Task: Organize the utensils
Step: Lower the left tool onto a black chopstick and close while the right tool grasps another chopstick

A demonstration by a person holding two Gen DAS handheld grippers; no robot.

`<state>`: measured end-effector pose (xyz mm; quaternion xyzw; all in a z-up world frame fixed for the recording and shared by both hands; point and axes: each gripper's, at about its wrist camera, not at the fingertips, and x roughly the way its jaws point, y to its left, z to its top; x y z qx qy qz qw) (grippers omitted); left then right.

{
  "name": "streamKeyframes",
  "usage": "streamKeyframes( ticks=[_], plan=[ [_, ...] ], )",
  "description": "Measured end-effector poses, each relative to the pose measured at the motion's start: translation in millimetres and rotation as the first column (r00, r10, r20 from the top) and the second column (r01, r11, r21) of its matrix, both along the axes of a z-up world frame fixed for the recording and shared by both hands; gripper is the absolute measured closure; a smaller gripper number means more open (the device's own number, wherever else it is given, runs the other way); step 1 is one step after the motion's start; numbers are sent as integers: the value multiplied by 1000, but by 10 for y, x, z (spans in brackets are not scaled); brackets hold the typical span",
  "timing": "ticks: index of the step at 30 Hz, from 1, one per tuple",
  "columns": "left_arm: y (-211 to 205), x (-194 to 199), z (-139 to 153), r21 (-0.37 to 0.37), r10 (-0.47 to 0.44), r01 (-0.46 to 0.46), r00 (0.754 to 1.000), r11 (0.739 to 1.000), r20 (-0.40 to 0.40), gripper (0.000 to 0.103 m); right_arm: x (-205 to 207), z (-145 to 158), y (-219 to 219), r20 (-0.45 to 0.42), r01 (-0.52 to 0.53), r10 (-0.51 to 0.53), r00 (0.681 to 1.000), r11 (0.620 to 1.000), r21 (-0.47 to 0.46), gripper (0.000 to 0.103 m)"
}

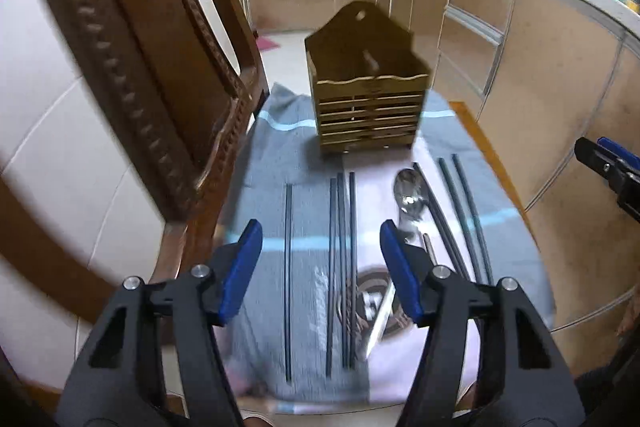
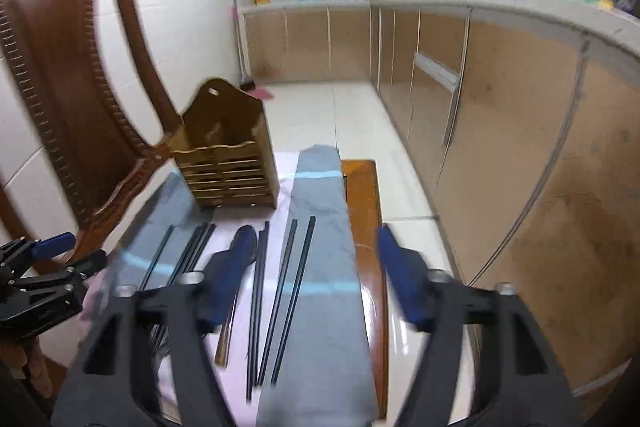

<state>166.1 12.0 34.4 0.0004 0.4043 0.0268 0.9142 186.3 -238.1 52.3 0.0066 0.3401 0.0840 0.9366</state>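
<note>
A wooden slatted utensil holder [image 1: 368,91] stands upright at the far end of a cloth-covered table; it also shows in the right wrist view [image 2: 228,163]. Several dark chopsticks [image 1: 340,259] lie lengthwise on the cloth, with a metal spoon [image 1: 410,195] to their right and more chopsticks [image 1: 466,211] beyond it. My left gripper [image 1: 320,239] is open and empty above the left chopsticks. My right gripper [image 2: 316,247] is open and empty above the right chopsticks [image 2: 294,287]; its left finger hides part of the spoon [image 2: 250,235].
A grey and pink cloth [image 2: 324,327] covers the small wooden table [image 2: 366,195]. A carved wooden chair back [image 1: 132,67] stands close on the left. Kitchen cabinets [image 2: 500,147] and a tiled floor lie to the right and ahead.
</note>
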Motion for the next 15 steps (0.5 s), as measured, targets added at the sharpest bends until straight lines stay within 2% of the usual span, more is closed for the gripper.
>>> streamKeyframes(
  ticks=[5,9,13,15],
  plan=[
    [162,525,-402,-33,-2,-1,996,999,-91,41,478,-558,107,-108,-22,26,994,999,32,43],
    [316,853,-764,-55,26,-36,987,998,-158,41,787,-976,227,-179,-19,7,984,998,-62,43],
    [365,1099,-975,-44,25,-34,979,998,-204,42,1040,-1157,245,-230,-9,-1,973,999,-43,46],
    [375,1206,-1067,-51,18,-31,973,998,-230,42,1176,-1200,324,-231,-14,-3,973,997,-70,49]
  ],
)
